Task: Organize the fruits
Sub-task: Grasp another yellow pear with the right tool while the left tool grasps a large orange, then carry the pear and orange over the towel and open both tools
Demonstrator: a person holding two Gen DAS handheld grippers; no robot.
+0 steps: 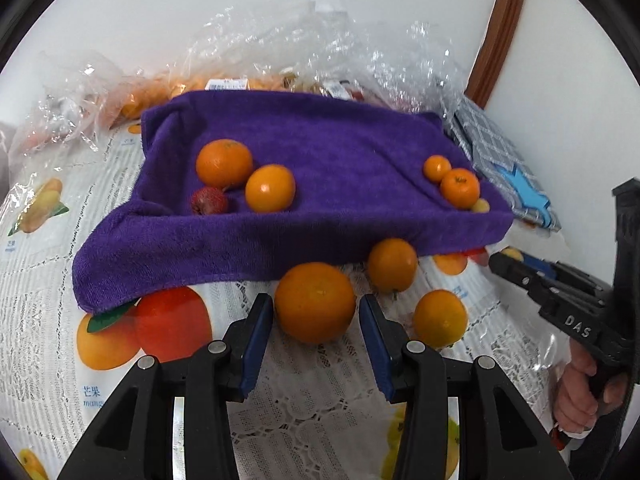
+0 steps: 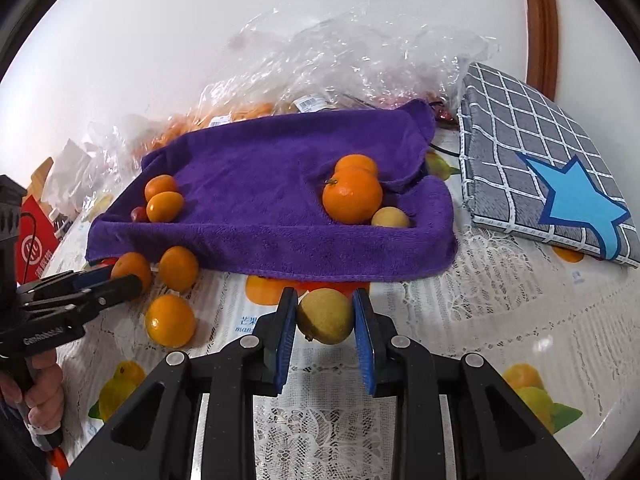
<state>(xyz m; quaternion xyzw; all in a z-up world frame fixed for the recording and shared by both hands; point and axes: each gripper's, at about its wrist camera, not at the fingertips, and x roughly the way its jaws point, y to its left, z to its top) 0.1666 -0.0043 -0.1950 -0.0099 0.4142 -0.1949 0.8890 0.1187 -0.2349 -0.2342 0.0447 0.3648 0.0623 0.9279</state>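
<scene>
Right gripper [image 2: 325, 320] is pinching a yellow lemon [image 2: 325, 316] just in front of the purple towel [image 2: 256, 168] — probably next it lifts it in. Left gripper [image 1: 316, 312], jaws spread, straddles a big orange [image 1: 315, 302] on the table — needs to close.

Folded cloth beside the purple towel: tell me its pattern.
Folded cloth: grey with white grid lines and a blue star; clearest in the right wrist view.

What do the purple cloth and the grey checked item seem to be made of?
Purple cloth: probably terry or microfibre, matte, with fuzzy pile and soft folds. Grey checked item: seemingly woven fabric, matte, with white grid lines and a blue star; whether it is folded or padded is unclear.
</scene>
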